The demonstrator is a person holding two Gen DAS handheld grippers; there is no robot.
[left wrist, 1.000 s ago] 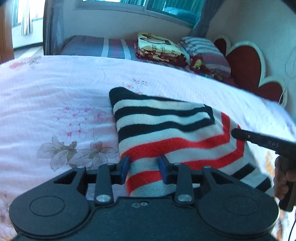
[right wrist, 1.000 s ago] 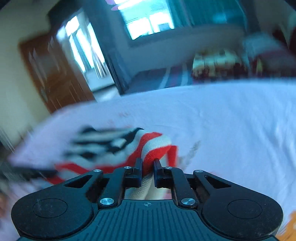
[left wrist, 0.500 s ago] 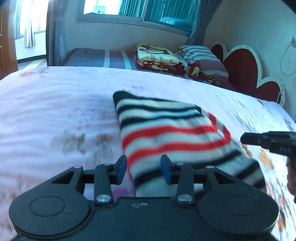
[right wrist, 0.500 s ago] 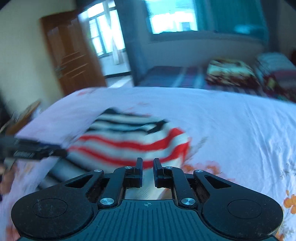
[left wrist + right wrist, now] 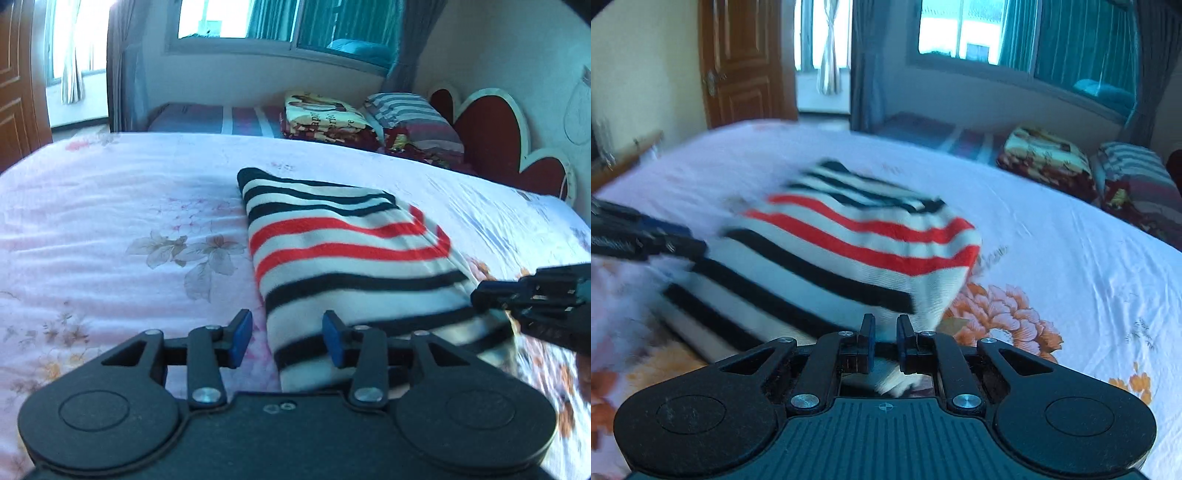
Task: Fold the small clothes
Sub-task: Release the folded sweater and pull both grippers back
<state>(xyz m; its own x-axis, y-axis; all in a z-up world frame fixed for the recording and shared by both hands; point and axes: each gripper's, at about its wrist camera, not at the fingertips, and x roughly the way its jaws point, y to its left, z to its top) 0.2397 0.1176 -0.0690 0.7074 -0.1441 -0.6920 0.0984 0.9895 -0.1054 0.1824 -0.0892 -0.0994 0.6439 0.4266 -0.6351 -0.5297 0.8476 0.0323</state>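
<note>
step: fold done, tools off | sweater (image 5: 347,254) folded on bed (image 5: 110,221) | left tool (image 5: 287,338) apart, just widened, straddling the edge unpressed | right tool (image 5: 885,338) nearly together, empty, at sweater's 5 o'clock | next: likely smooth or set aside

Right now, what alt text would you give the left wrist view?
A folded striped sweater, with black, white and red bands, lies on a pink floral bedspread. The left gripper sits open over its near-left corner, pads clear of the cloth, and the right gripper enters from the right edge.
</note>
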